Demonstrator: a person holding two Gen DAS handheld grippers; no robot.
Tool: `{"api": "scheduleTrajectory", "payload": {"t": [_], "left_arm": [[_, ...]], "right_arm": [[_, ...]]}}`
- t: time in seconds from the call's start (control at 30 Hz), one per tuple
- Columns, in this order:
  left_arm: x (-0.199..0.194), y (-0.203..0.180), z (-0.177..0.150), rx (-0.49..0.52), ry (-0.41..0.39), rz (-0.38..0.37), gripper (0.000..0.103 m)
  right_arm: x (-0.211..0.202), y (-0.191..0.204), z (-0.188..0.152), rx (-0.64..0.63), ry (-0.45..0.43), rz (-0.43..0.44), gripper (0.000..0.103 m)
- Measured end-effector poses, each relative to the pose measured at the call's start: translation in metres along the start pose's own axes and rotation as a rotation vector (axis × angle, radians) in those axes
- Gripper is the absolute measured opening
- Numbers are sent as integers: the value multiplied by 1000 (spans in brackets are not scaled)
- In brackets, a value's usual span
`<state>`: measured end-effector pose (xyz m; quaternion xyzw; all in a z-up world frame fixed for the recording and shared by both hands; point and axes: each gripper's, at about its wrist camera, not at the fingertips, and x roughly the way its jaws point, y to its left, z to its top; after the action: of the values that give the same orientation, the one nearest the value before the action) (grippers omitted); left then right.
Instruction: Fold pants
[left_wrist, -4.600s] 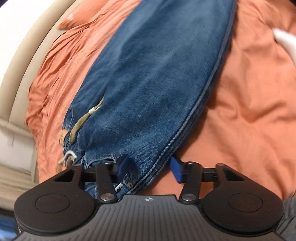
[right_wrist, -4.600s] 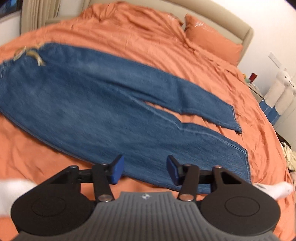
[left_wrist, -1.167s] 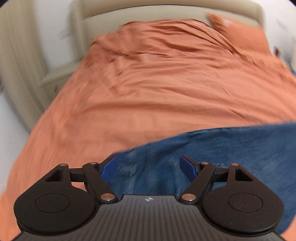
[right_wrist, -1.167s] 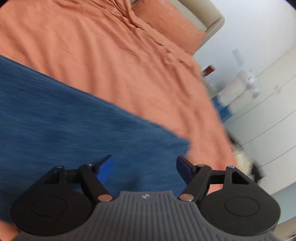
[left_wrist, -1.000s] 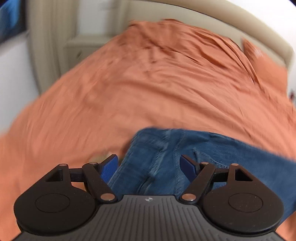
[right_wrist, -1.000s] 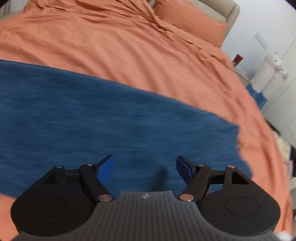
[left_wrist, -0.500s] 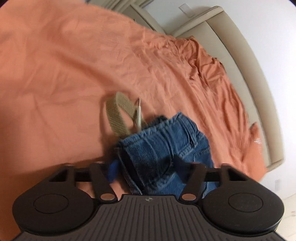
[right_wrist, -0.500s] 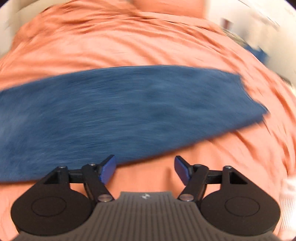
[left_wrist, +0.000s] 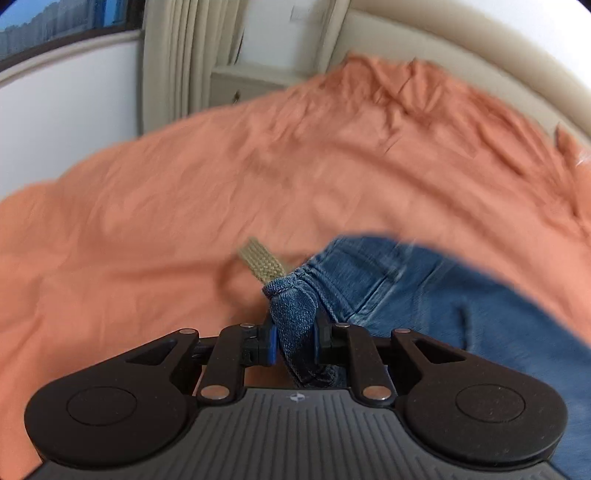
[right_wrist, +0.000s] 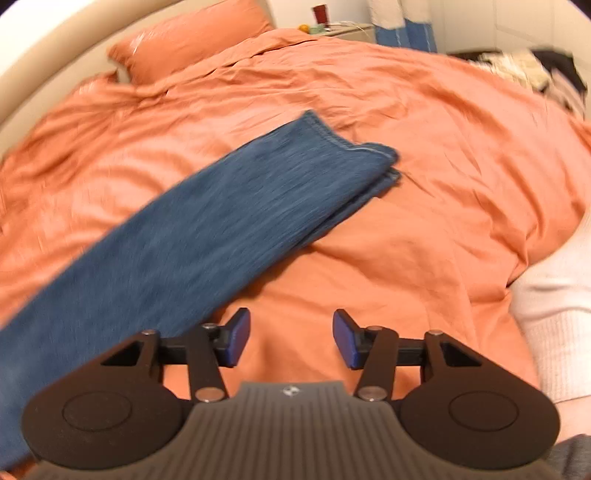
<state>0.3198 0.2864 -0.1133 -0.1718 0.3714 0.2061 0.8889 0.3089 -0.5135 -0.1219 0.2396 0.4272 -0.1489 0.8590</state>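
Observation:
The blue jeans lie folded lengthwise on the orange bed cover. In the left wrist view their waistband corner, with a khaki drawstring sticking out, is bunched between my left gripper's blue pads. The jaws are closing and press on the denim. In the right wrist view the stacked legs of the jeans run diagonally, hems at the far end. My right gripper hovers over bare cover just right of the legs. Its jaws are closing with nothing between them.
An orange pillow and the beige headboard stand at the far side. A white knitted sleeve is at the right edge. Beyond the bed are a nightstand, curtains and clutter.
My left gripper went from wide open over the waist to clamped on its corner and sank. My right gripper swung off the legs onto bare cover, its jaws narrowing.

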Motion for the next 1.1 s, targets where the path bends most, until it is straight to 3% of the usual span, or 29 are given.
{"api": "scheduleTrajectory", "payload": {"t": [0.1, 0.23, 0.27, 0.33, 0.37, 0.47, 0.57, 0.7, 0.77, 0.9, 1.1], "left_arm": [[5, -10, -5, 50, 1, 40, 25], [4, -18, 5, 105, 31, 78, 44], [-1, -19, 8, 117, 20, 90, 57], [-18, -21, 9, 134, -44, 129, 71], [-26, -23, 10, 143, -84, 150, 72], [-43, -38, 14, 180, -122, 148, 70], [-52, -68, 15, 254, -72, 32, 64], [-63, -126, 5, 348, -38, -115, 63], [-65, -159, -4, 393, -14, -191, 61], [-63, -230, -28, 504, 53, -317, 47], [-53, -350, -86, 732, 107, -467, 27]], "right_arm": [[-3, -30, 18, 86, -36, 53, 41], [1, -69, 46, 211, -69, 105, 41], [6, -75, 52, 236, -73, 110, 41], [15, -85, 62, 280, -80, 125, 41], [21, -88, 66, 295, -86, 129, 41], [48, -99, 73, 364, -87, 169, 42], [75, -111, 75, 460, -91, 222, 42], [107, -123, 72, 551, -84, 260, 40], [114, -129, 72, 587, -92, 294, 28], [106, -130, 85, 508, -129, 351, 4], [89, -121, 101, 362, -159, 364, 1]]}}
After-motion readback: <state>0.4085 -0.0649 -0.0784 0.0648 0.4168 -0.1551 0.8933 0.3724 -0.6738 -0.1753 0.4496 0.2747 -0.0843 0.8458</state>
